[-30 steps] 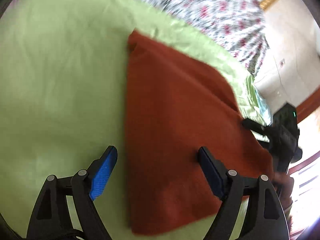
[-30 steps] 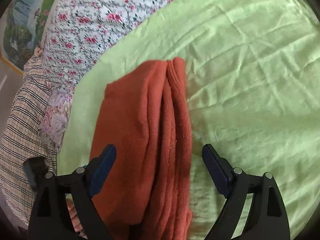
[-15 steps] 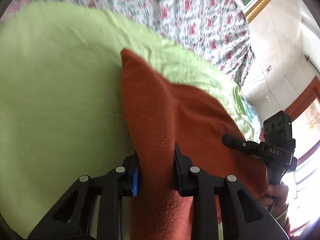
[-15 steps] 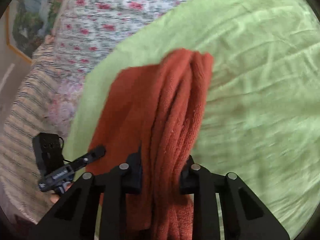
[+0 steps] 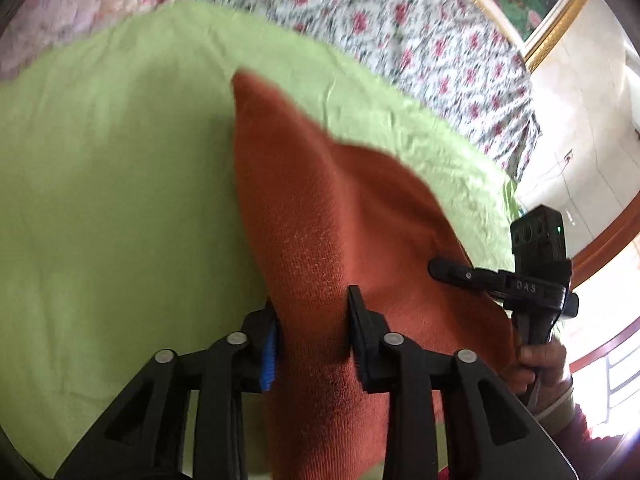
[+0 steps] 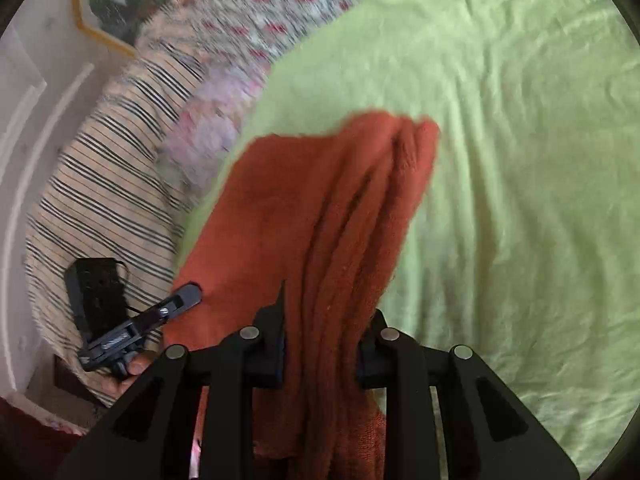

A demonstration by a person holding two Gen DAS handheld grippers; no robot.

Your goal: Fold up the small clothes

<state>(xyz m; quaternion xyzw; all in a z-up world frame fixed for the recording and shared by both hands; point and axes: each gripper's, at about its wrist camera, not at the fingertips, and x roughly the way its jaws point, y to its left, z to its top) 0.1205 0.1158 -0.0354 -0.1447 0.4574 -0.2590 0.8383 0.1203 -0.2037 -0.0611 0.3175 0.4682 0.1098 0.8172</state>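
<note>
Both the left gripper (image 5: 312, 332) and right gripper (image 6: 324, 344) clamp the already-folded rust cloth (image 5: 320, 216); another fold toward twelve o'clock seems left.

**Left gripper pinches the rust-red cloth**

The left gripper (image 5: 312, 336) is closed on a thick fold of the rust-red knit garment (image 5: 320, 220), which rises to a peak toward 12 o'clock above the green sheet (image 5: 112, 200). At 3 o'clock the right gripper (image 5: 452, 270) touches the garment's far edge, a hand (image 5: 540, 360) on its handle. Floral bedding (image 5: 360, 12) runs from 12 to 2 o'clock.
</note>
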